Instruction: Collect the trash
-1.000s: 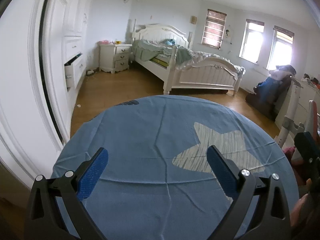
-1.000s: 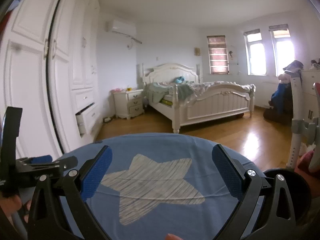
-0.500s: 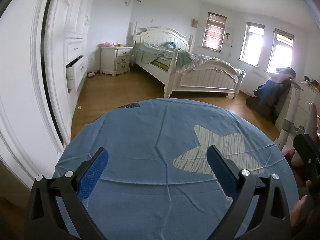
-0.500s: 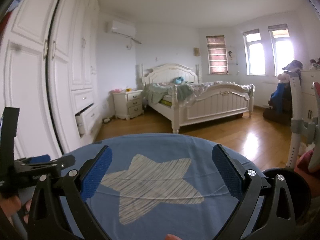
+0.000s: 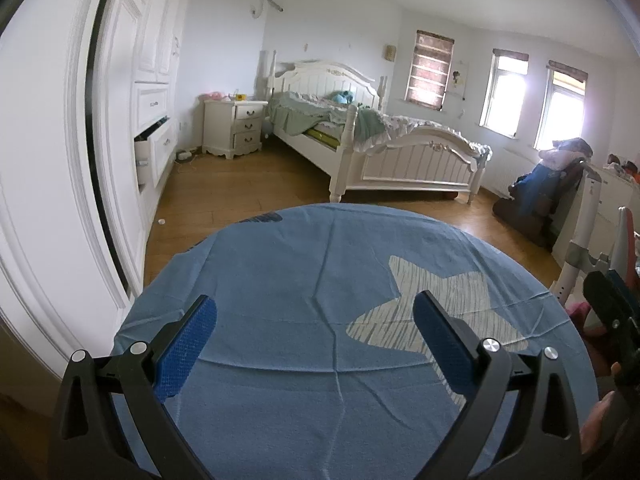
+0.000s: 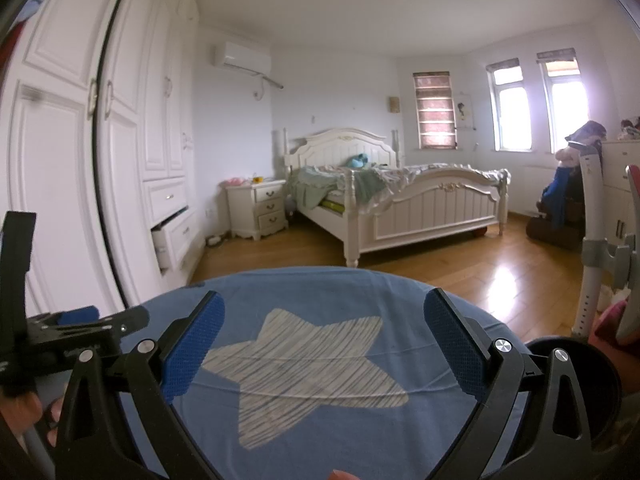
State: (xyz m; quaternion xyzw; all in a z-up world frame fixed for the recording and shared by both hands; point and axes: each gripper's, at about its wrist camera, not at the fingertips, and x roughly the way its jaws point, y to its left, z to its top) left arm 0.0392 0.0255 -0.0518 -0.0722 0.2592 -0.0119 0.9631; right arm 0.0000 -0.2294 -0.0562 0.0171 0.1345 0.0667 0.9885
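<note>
Left gripper (image 5: 314,320): jaws spread wide, nothing between them; it hovers over the table.
Right gripper (image 6: 324,318): jaws spread wide, nothing between them; it hovers over the same table, beside the left one.
Table (image 5: 280,280): round, covered by a blue cloth with creases and a pale striped star (image 6: 304,364) printed on it. The star lies between the right jaws in the right wrist view, and under the right-hand finger of the left gripper in the left wrist view.
Trash: a small white scrap (image 5: 161,221) lies on the wooden floor (image 5: 248,192) near the foot of the wardrobe, well apart from both pairs of jaws, beyond the table's far left edge. What the scrap is cannot be told.
Wardrobe (image 5: 152,40): white, along the left wall, one drawer (image 5: 150,148) pulled out.
Room beyond: a white bed (image 5: 380,144) with rumpled bedding, and a white nightstand (image 5: 236,128) beside it.
</note>
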